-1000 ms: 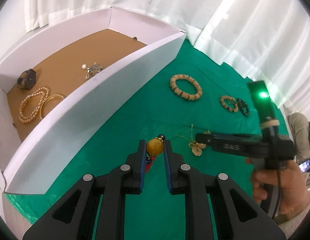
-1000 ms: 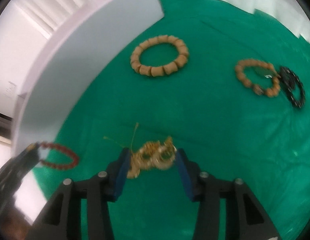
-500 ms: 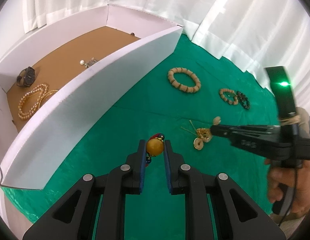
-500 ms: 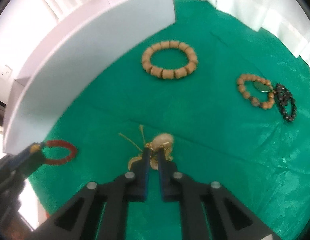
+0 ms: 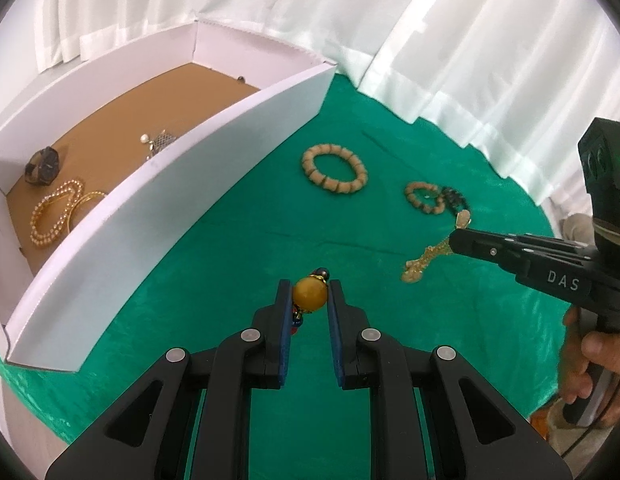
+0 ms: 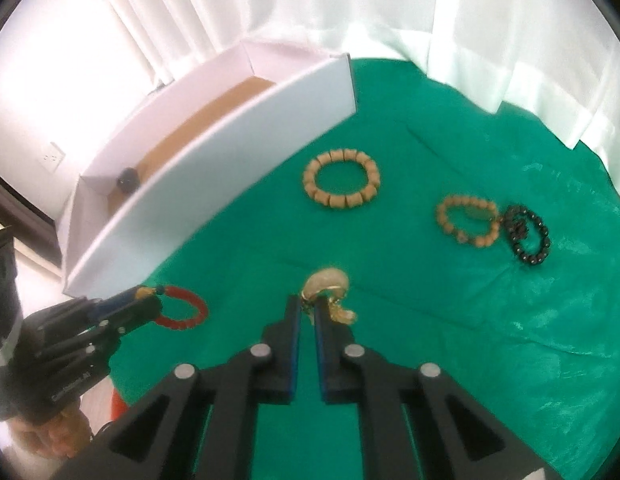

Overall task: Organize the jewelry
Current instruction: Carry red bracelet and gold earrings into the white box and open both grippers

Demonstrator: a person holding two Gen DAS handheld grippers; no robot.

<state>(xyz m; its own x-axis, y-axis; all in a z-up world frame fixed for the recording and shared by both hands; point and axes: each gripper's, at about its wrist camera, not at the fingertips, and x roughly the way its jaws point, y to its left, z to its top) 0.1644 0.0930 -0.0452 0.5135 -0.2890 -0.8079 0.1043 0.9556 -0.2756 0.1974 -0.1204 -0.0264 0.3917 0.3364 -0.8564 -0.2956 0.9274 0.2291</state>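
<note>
Left wrist view, left claw point(image 5: 309, 294): we see it closed on the yellow bead of the red bracelet point(image 5: 309, 297), low in the middle of the frame; the rest of the bracelet hangs hidden behind the jaws.
Left wrist view, box point(image 5: 190, 184): it lies in the upper left, and a watch point(image 5: 42, 166), a pearl chain point(image 5: 56, 210) and a few small pieces are already on its brown floor.
Left wrist view, right claw point(image 5: 454, 242): it comes in from the right edge, and the gold jewelry point(image 5: 428, 258) dangles from its tip above the green cloth point(image 5: 270, 208) that covers the worktop.
Right wrist view, right claw point(image 6: 306, 312): its jaws have just been closing and now pinch the gold jewelry at the lower middle, with a loop out on top and another at the right.
Right wrist view, still on the cloth: the big wooden bracelet point(image 6: 342, 180) in the centre, the small wooden bracelet point(image 6: 466, 220) and the black bracelet point(image 6: 526, 236) at the right.
Advice for the carry: we think both pieces should travel to the upper left, high enough to pass the white wall. Move slowly, because a swinging piece may catch on the rim. Open each claw only when it is above a bare part of the floor.
</note>
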